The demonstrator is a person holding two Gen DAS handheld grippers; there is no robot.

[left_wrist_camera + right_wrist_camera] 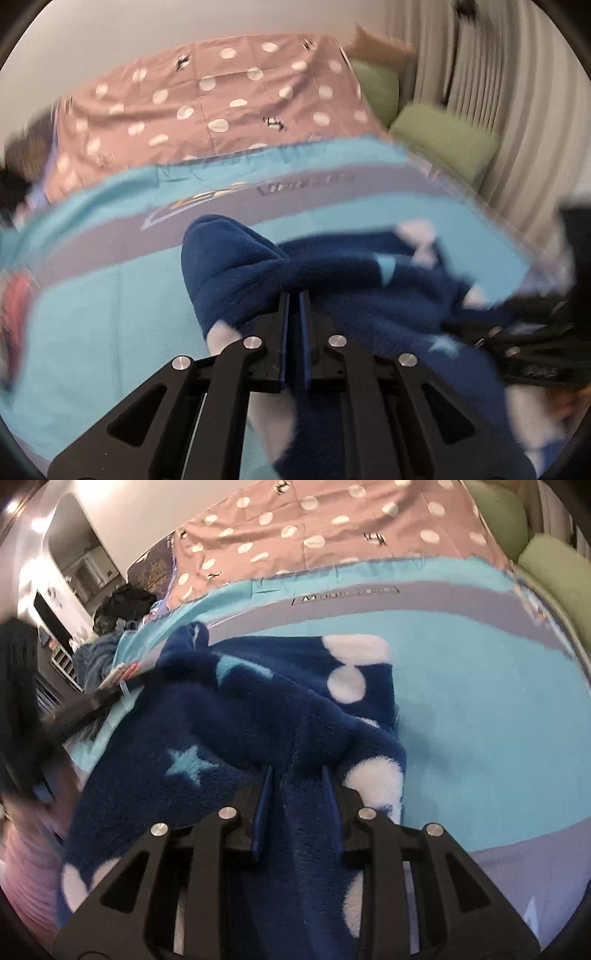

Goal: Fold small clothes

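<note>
A dark blue fleece garment [240,266] with white dots and pale blue stars lies crumpled on a turquoise and grey blanket [110,295]. My left gripper [294,295] is shut on a fold of it, its fingers almost together. In the right wrist view the same garment [258,709] spreads under my right gripper [296,770]. Its jaws stand a little apart, with a ridge of fleece between them and no pinch visible. The right gripper [535,332] also shows, blurred, at the right edge of the left wrist view. The left gripper [85,709] is a dark blur at the garment's far left corner.
Beyond the blanket [480,720] lies a pink cover with white dots [221,103]. Green pillows [443,144] sit at the right against a pale curtain. Dark clothes [125,602] are piled at the bed's left edge, with a room beyond.
</note>
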